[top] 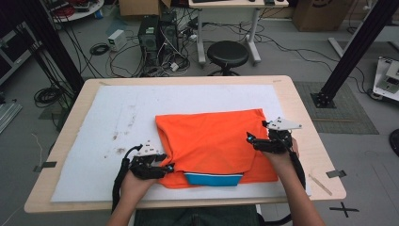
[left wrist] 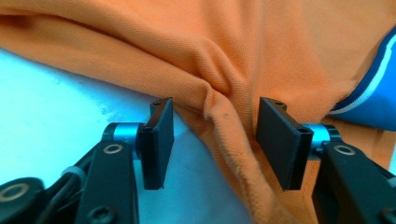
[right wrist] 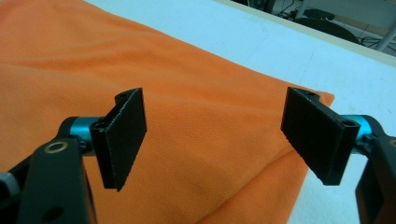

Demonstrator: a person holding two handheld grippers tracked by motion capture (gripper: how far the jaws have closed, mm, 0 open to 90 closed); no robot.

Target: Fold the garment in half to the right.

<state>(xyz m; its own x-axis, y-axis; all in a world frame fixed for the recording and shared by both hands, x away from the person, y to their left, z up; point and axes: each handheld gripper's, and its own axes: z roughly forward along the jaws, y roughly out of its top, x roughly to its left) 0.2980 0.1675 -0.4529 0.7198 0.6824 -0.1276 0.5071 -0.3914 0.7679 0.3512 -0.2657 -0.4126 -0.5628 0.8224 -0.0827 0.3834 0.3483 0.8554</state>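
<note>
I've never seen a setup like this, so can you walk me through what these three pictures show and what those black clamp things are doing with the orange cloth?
A person stands at a table and holds a hand tool in each hand. Each tool is a gripper with two black jaws. The high view looks down from above. The other two pictures come from cameras riding on each gripper. A folded orange shirt with a blue collar lies on a white mat. The left gripper has its jaws apart around a bunched fold at the shirt's edge, not pressing it. The right gripper hangs wide open over the shirt's other side, holding nothing.
</note>
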